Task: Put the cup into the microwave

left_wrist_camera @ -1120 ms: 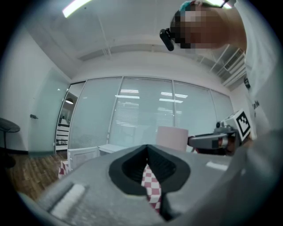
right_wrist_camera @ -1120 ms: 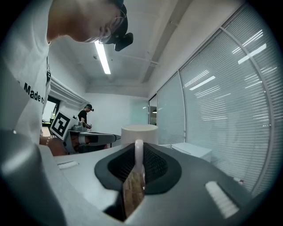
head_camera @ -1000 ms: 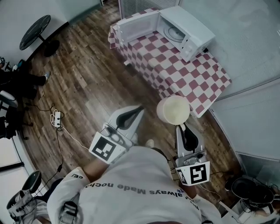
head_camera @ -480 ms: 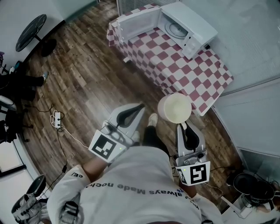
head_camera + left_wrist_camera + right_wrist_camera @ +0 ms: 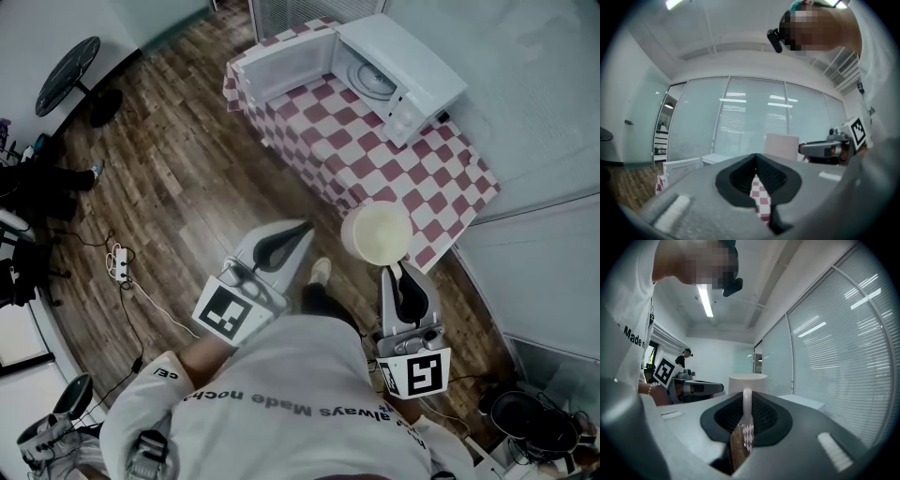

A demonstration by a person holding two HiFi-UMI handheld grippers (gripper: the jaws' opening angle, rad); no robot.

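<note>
My right tongs (image 5: 746,414) pinch the cup (image 5: 375,234) by its handle, in the air near the desk (image 5: 433,178). My left tongs (image 5: 756,165) are pressed together, empty. The microwave (image 5: 405,58) stands open, well apart; carrying over and setting inside remain.

One cream round cup (image 5: 376,234). One white box-shaped microwave (image 5: 412,66). One surface covered by a red-and-white checked cloth (image 5: 422,169). Two grey plastic grippers: the left gripper (image 5: 302,228) and the right gripper (image 5: 390,268). One black round-topped stand (image 5: 67,70). One white power strip (image 5: 119,264). One distant person in dark clothing (image 5: 686,359).
</note>
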